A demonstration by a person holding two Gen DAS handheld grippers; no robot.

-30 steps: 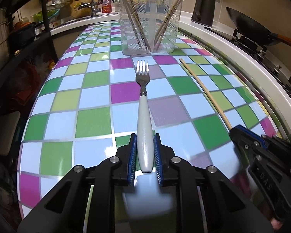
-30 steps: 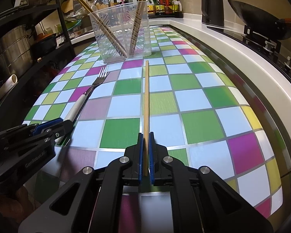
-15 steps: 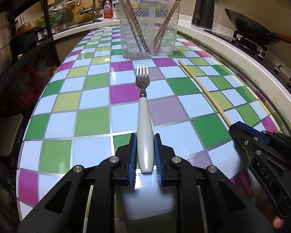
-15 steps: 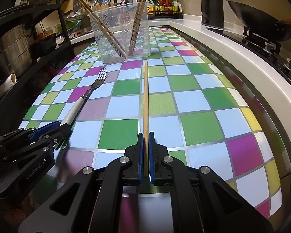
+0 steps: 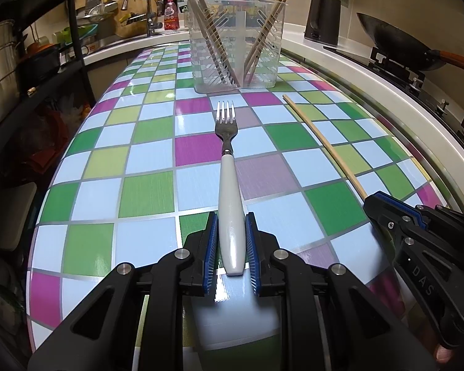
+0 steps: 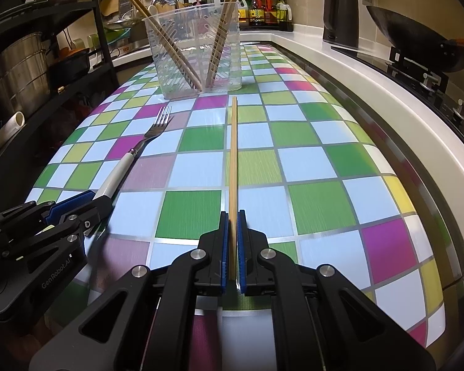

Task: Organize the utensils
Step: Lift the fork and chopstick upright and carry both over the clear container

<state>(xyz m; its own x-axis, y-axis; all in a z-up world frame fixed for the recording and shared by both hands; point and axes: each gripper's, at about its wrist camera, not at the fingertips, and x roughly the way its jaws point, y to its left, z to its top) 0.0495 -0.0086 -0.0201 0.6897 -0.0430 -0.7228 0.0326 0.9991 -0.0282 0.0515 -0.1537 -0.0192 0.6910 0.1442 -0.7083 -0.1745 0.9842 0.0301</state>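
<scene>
A glossy surface (image 5: 145,198) chequered in green, magenta, pale blue and yellow squares carries a clear plastic holder (image 5: 236,43) at its far end, chopsticks (image 5: 207,27) leaning inside. Nearer, a white-handled fork (image 5: 229,185) and a single chopstick (image 6: 233,160) extend over it; whether either actually rests on it is unclear.

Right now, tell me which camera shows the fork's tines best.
The left wrist view: the fork runs straight ahead from the left hand-held gripper, all four tines facing the lens. The right wrist view shows the fork at an angle off to the side, tines bunched together.
</scene>
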